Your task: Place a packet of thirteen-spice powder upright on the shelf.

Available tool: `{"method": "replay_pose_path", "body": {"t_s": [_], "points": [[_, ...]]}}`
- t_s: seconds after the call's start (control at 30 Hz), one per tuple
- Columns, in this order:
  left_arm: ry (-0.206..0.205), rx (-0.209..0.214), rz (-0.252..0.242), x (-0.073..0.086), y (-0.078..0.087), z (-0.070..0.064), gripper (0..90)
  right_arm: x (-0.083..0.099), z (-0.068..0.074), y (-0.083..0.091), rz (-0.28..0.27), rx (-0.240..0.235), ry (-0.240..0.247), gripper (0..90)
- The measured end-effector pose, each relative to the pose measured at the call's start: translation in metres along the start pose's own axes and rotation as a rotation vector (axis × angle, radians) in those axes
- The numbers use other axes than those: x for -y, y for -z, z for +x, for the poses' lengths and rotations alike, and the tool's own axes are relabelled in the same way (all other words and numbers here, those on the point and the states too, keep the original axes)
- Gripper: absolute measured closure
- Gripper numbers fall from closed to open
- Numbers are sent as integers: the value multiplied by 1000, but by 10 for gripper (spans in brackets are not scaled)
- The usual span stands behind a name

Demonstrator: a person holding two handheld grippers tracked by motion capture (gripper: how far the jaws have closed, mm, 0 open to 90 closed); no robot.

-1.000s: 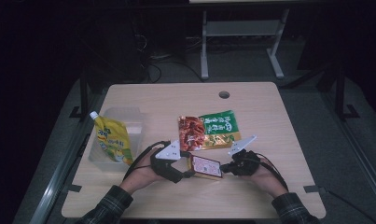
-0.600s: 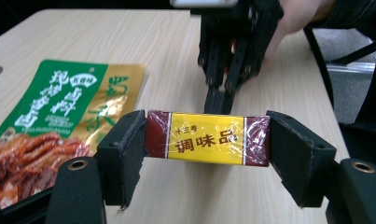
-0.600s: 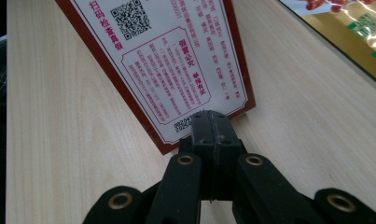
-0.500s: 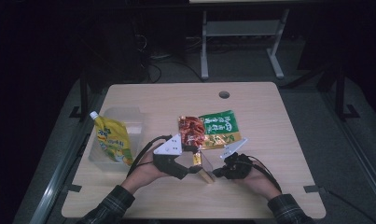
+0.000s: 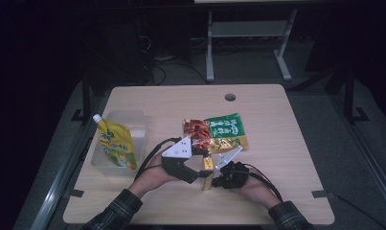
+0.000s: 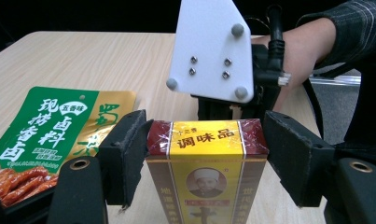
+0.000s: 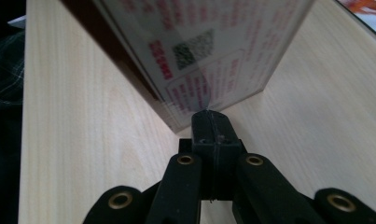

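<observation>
— Jaws of the left gripper [image 6: 205, 161] stood spread around the box [image 6: 205, 172]?
— Yes, its top between them, near the table's front. The right gripper [image 7: 212, 122], pressed together, touched its edge.

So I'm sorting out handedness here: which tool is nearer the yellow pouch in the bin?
Left. The left tool is just right of the pouch and clear bin, its open jaws around the box. The right tool is beyond the box, farther right.
</observation>
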State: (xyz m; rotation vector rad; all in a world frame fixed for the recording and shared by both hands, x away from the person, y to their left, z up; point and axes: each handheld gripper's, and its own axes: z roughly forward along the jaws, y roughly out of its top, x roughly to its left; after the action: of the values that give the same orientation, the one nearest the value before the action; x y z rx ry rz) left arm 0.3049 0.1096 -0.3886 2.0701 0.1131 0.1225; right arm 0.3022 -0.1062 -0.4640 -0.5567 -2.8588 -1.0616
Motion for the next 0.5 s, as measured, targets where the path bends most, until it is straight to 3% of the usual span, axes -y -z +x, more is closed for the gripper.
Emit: {"method": "replay_pose_path", "body": {"t_s": [0.5], "points": [[18,-10,5,5,12,-1,314,0,0,3,-16,-3,-10,899]]}}
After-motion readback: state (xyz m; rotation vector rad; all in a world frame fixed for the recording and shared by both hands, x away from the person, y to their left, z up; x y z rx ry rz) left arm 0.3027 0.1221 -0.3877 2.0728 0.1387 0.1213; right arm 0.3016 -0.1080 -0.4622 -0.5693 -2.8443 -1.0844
